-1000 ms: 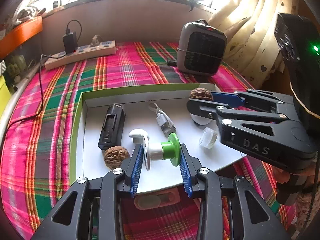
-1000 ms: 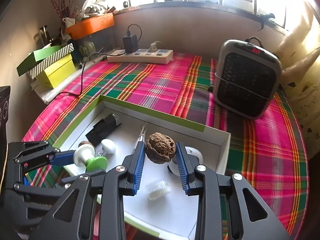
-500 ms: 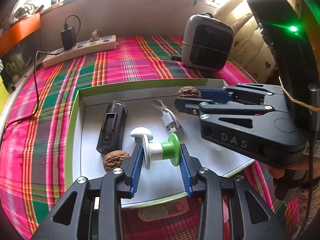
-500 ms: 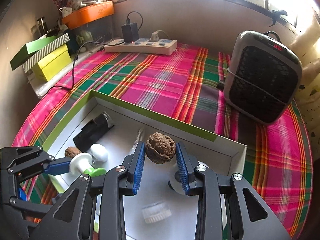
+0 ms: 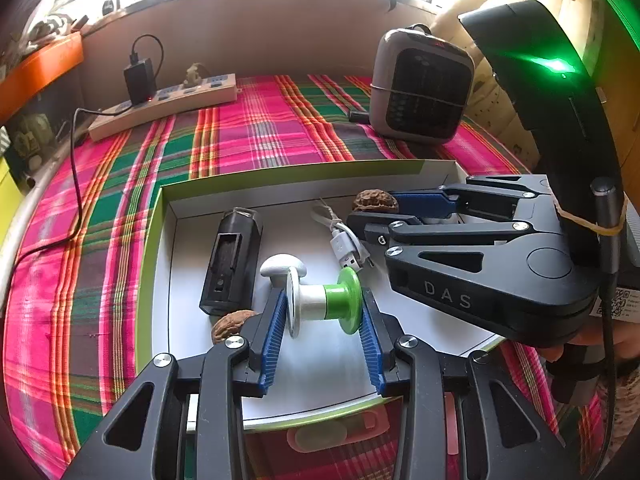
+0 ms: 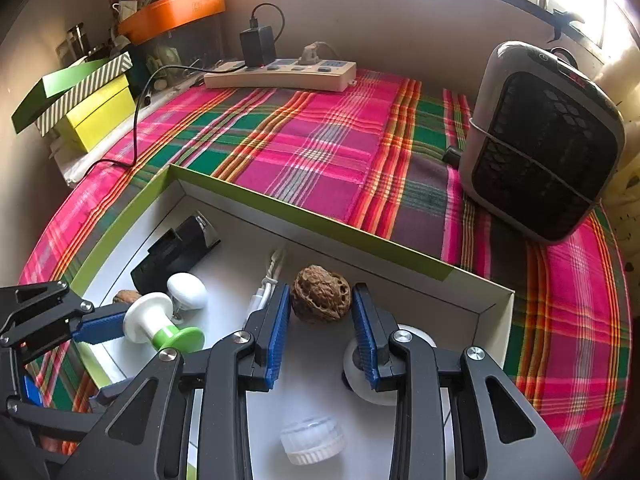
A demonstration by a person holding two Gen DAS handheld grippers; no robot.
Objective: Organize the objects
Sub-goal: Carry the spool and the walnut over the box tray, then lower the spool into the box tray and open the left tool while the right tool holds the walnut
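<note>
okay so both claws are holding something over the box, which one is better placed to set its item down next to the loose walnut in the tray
Left, probably. The left claw, shut on the spool, sits right beside the loose walnut at the tray's near-left corner. The right claw holds its walnut nearer the far wall.

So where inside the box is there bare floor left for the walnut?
Bare floor lies by the box's far right corner, beyond the walnut. The left side is crowded: black case, white knob, cable. Near the right tongs sit a cap and a white disc.

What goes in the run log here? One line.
left tongs: shut on spool | right tongs: shut on walnut | both over box
</note>
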